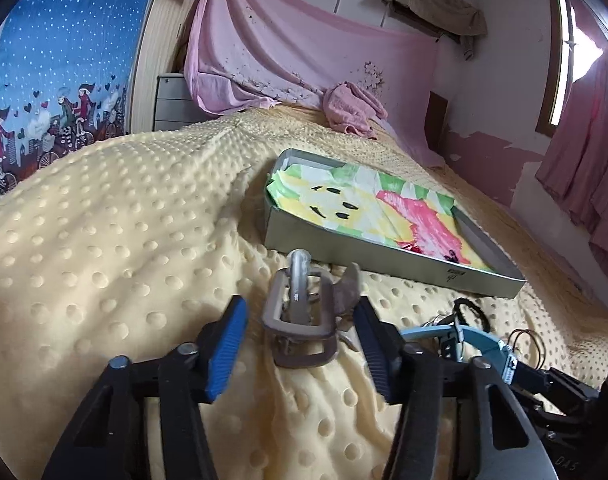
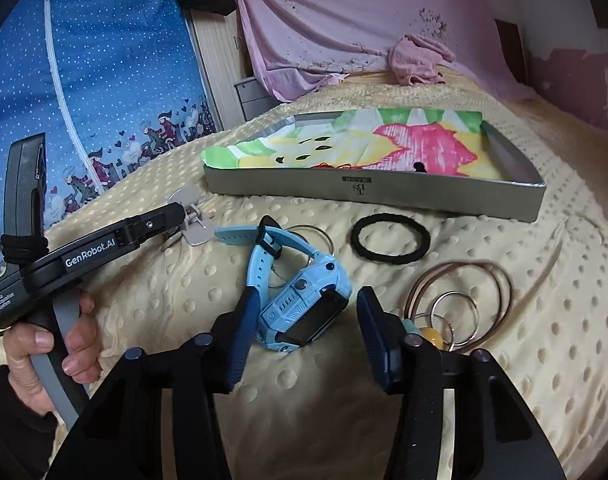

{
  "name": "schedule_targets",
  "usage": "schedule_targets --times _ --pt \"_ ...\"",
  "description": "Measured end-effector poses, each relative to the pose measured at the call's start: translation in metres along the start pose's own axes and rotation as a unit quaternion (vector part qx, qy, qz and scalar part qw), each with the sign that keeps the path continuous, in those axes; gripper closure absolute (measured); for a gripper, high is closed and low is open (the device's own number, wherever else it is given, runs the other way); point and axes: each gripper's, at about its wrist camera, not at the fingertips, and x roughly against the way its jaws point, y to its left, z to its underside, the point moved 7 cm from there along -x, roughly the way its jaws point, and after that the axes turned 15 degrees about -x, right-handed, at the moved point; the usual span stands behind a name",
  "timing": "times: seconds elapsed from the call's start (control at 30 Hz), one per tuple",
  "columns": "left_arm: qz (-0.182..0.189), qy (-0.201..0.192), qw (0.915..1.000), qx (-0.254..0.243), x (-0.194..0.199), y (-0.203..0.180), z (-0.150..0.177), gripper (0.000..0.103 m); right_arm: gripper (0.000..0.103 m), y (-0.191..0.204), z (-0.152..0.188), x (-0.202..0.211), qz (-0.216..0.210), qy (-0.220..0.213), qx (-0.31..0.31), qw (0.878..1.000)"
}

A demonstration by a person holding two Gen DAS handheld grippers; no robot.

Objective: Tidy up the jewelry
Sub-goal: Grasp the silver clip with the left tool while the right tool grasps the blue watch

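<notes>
A taupe claw hair clip (image 1: 300, 320) with a clear inner piece lies on the yellow dotted blanket (image 1: 124, 220). My left gripper (image 1: 300, 304) straddles it, open. There is a gap at the left pad, and the right pad sits close to the clip's handle. The right wrist view shows a light blue watch (image 2: 304, 300) between the fingers of my right gripper (image 2: 308, 292). The left pad rests against the watch and a sliver of blanket shows at the right pad. A grey tin tray (image 2: 375, 190) lined with a coloured drawing stands beyond, with small red and black items inside.
A black hair tie (image 2: 389, 240), brown bangles (image 2: 499, 280), metal rings (image 2: 455, 316) and an amber bead (image 2: 431, 334) lie right of the watch. A person's hand (image 2: 76, 344) holds the left gripper (image 2: 172, 216). A pink towel (image 2: 419, 60) lies at the bed's far end.
</notes>
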Motion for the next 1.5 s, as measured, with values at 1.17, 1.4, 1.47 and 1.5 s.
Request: schedule_targets --times 1.17,1.4,1.47,1.5 --pt "0.012 -0.054 0.9980 -0.030 0.037 -0.020 0.000 0.059 0.057 0.004 -0.016 -0.048 -0.037 0.054 -0.063 0.996" --pt "0.011 -0.064 0.9974 -0.031 0.043 -0.021 -0.004 0.059 0.059 0.003 -0.016 -0.053 -0.047 0.051 -0.085 0.994" --pt "0.014 -0.068 0.9970 -0.032 0.047 -0.023 -0.005 0.059 0.060 0.003 -0.016 -0.048 -0.048 0.041 -0.085 0.994" --pt "0.017 -0.070 0.9969 -0.033 0.049 -0.024 -0.006 0.059 0.063 0.003 -0.016 -0.044 -0.048 0.036 -0.085 0.995"
